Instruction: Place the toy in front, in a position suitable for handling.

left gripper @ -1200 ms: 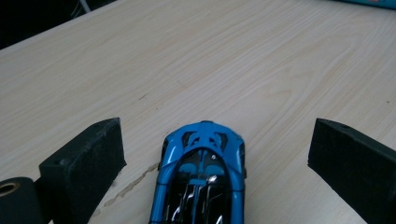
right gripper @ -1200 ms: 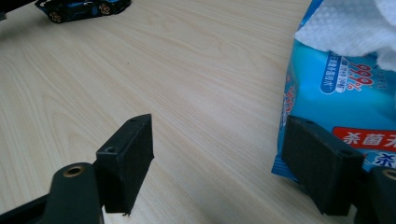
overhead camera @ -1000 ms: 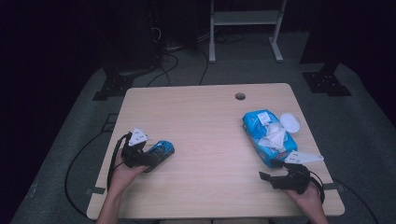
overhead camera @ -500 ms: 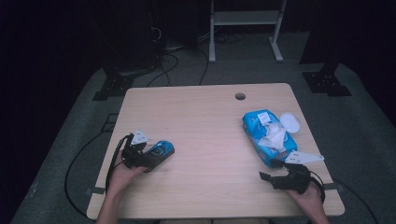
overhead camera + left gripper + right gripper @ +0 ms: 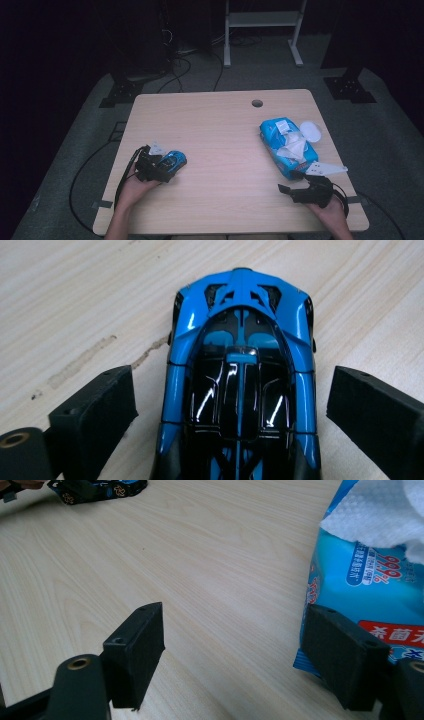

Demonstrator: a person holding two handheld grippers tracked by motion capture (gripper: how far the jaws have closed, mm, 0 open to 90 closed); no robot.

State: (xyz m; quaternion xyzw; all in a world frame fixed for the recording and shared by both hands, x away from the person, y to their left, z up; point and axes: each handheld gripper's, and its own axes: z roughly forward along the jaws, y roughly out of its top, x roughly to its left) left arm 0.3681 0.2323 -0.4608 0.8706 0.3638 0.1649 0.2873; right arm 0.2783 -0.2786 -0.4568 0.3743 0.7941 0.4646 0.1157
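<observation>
Toy car (image 5: 240, 390) between open left tongs (image 5: 230, 410)

The pale wooden table (image 5: 220, 125) has a small round hole (image 5: 257, 103) near its far edge at about one o'clock, and a white round lid (image 5: 310, 131) lies towards two o'clock, close to the right edge. Beyond it on the grey floor mat (image 5: 85, 150) a white metal frame (image 5: 260, 20) stands at twelve o'clock, with black cables (image 5: 185, 65) tangled at eleven (hard to follow in the gloom). Black stand bases sit at ten (image 5: 120, 92) and two (image 5: 348, 89).

The toy car (image 5: 240, 385) runs off the bottom edge — its near end unseen between the jaws.
</observation>
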